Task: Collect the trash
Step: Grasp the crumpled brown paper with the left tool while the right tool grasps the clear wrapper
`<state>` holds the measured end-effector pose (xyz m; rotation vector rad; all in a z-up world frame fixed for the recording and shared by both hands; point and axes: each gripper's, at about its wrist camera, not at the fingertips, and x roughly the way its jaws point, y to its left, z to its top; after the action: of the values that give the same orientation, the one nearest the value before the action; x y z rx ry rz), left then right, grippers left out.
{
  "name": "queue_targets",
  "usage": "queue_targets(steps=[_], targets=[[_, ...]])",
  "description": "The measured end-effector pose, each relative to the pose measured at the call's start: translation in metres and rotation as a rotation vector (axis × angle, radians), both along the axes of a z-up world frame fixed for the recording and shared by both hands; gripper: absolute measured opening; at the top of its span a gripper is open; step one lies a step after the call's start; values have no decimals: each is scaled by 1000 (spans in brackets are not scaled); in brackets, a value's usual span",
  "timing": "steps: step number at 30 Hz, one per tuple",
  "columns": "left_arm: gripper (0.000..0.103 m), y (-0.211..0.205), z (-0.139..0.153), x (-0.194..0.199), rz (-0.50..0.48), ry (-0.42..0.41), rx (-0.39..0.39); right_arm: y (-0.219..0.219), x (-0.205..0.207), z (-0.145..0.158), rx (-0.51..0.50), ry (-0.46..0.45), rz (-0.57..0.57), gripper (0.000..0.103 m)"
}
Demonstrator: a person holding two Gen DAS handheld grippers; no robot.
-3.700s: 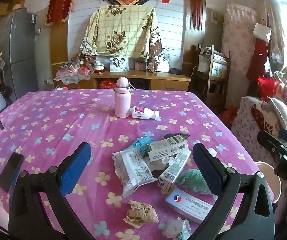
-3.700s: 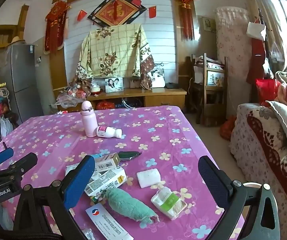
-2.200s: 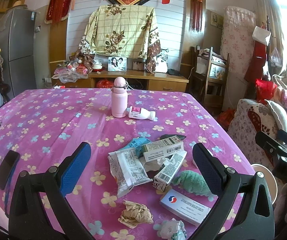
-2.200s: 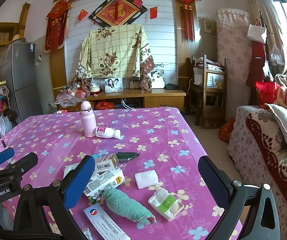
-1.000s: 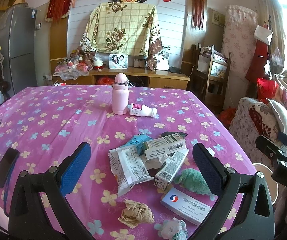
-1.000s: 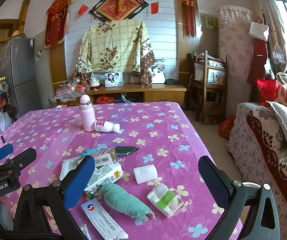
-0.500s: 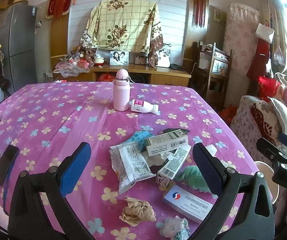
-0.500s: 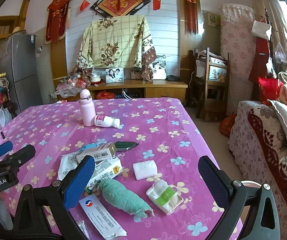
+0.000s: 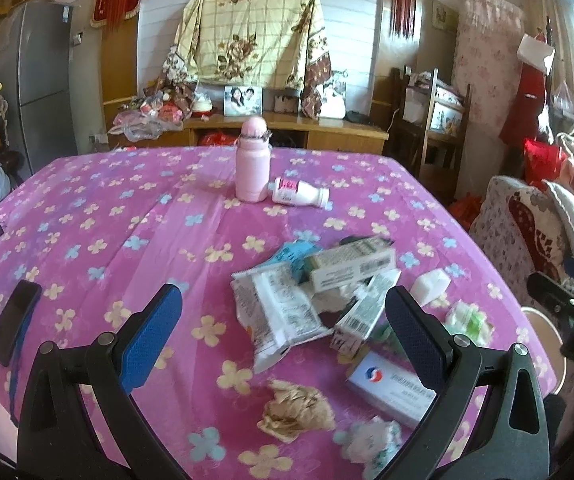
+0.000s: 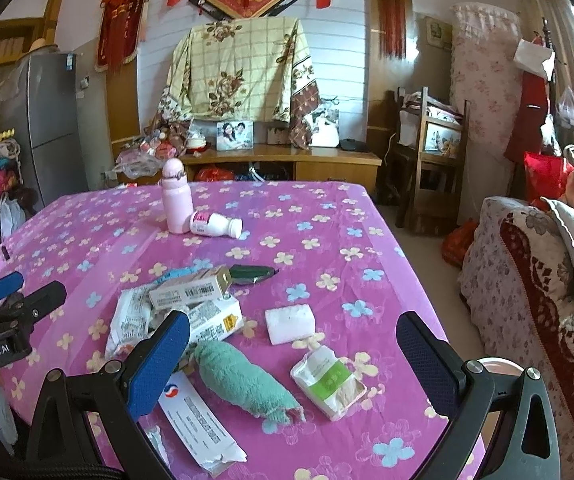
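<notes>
Trash lies on the pink flowered tablecloth (image 9: 87, 208): a white wrapper (image 9: 275, 312), small cartons (image 9: 349, 266), a crumpled brown paper ball (image 9: 297, 410), a white medicine box (image 9: 391, 384), a crumpled tissue (image 9: 371, 440). The right wrist view shows the cartons (image 10: 191, 290), a green cloth (image 10: 243, 378), a white block (image 10: 289, 322) and a green-white packet (image 10: 327, 380). My left gripper (image 9: 283, 328) is open and empty above the near trash. My right gripper (image 10: 293, 356) is open and empty over the green cloth and packet.
A pink flask (image 9: 251, 166) stands mid-table beside a lying white bottle (image 9: 299, 194). A black phone (image 9: 13, 326) lies at the table's left edge. A dark pen-like thing (image 10: 251, 272) lies by the cartons. A sofa (image 10: 539, 280) is to the right.
Both views have shifted slightly closer and lower toward the trash pile. Nothing on the table has moved and both grippers have stayed open.
</notes>
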<state>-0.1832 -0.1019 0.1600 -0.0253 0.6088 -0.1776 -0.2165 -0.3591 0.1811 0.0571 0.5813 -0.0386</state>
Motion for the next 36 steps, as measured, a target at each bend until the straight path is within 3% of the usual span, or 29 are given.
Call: queue_targets(steps=[8, 12, 18, 20, 24, 27, 31, 32, 34, 36], targets=[[101, 25, -20, 10, -46, 131, -19, -4, 0, -24, 53, 74, 112, 102], [101, 23, -37, 8, -102, 200, -13, 0, -1, -42, 87, 153, 198, 83], [101, 9, -62, 19, -146, 268, 9, 15, -1, -69, 149, 274, 330, 69], [101, 4, -71, 25, -162, 295, 12, 25, -6, -76, 190, 308, 395, 68], [69, -4, -93, 35, -201, 381, 30, 51, -16, -86, 197, 367, 507, 68], [61, -5, -97, 34, -224, 395, 23, 71, -18, -99, 180, 399, 560, 68], [35, -8, -95, 32, -262, 389, 23, 96, -13, -119, 177, 447, 602, 54], [33, -8, -93, 32, -270, 389, 22, 100, -8, -126, 171, 459, 602, 52], [24, -7, -91, 32, -281, 389, 22, 107, -4, -134, 162, 481, 599, 37], [23, -5, -90, 32, -287, 396, 7, 109, -4, -135, 168, 480, 596, 30]])
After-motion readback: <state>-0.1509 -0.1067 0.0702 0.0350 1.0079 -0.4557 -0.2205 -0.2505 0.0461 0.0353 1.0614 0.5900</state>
